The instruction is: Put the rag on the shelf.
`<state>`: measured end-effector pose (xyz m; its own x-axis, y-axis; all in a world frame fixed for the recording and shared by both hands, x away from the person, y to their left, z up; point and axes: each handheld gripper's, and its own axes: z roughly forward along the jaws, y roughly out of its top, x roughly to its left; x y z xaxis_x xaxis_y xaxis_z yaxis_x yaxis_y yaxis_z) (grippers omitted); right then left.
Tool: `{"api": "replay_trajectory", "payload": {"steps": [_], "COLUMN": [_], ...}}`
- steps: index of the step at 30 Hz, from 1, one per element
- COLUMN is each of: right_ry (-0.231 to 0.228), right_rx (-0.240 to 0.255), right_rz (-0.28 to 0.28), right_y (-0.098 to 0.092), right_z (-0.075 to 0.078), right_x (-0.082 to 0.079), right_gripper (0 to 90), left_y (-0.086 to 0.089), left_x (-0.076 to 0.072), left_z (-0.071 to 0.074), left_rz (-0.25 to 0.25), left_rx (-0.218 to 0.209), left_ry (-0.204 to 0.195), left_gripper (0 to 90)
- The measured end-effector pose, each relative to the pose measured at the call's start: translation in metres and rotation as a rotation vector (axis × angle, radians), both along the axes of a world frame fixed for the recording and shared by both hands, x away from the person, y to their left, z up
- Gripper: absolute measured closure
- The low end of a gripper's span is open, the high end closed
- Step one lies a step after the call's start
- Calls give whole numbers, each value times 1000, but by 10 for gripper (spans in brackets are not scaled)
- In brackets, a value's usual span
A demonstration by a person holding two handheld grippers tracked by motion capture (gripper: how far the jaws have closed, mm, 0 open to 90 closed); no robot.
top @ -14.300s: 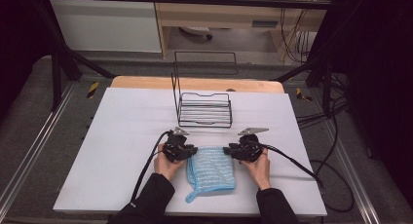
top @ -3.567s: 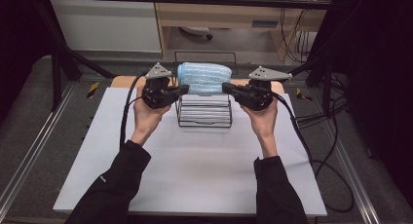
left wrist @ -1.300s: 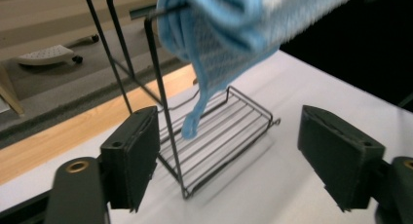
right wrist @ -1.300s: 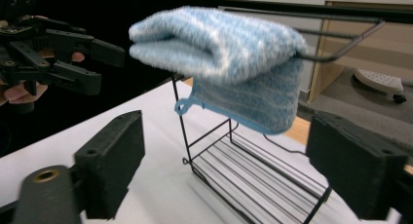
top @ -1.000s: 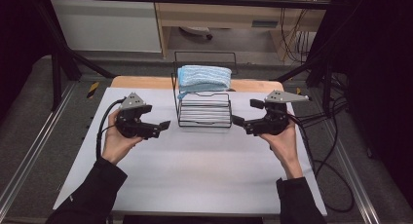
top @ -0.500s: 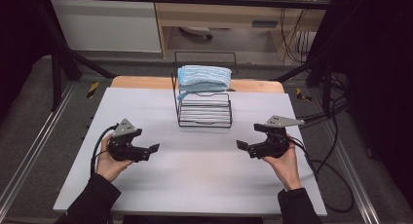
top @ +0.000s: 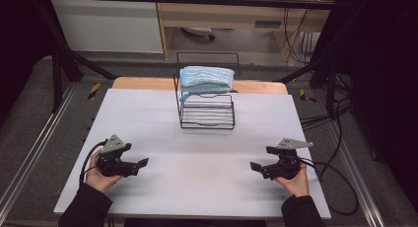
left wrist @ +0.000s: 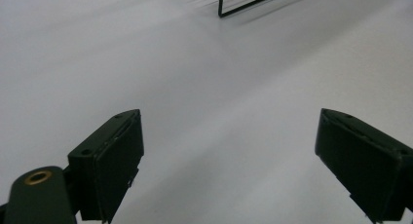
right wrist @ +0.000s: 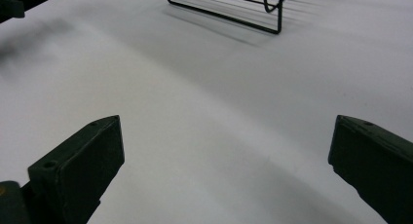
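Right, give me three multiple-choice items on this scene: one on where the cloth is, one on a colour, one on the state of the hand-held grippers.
1. Where is the cloth?
A. flat on the table
B. on top of the wire rack
C. in the left hand-held gripper

2. What colour is the cloth?
A. light blue
B. red
C. yellow

3. How do the two hand-held grippers stand?
A. both shut on the cloth
B. left shut, right open
C. both open and empty

Answers:
1 B, the high view shows the folded cloth lying across the rack's top at the far side of the table.
2 A, it is pale blue with lighter stripes.
3 C, each gripper view shows its jaws wide apart with bare table between them.
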<state>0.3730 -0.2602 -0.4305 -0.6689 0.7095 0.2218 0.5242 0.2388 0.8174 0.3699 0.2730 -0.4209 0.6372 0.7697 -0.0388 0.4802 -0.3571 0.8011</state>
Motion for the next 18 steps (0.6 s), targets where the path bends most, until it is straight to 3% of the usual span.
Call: {"api": "replay_trajectory", "payload": {"steps": [8, 18], "right_ry": [-6, 10], "right_rx": [1, -26], "right_rz": [-28, -10], "right_y": [-16, -14], "right_z": [-11, -16], "right_x": [-9, -10], "right_gripper": [6, 6], "left_y": [12, 16], "left_x": [-6, -9], "left_z": [-13, -18], "left_rz": [20, 20], "left_rx": [-9, -9], "left_ry": [8, 11], "left_gripper": [105, 105]}}
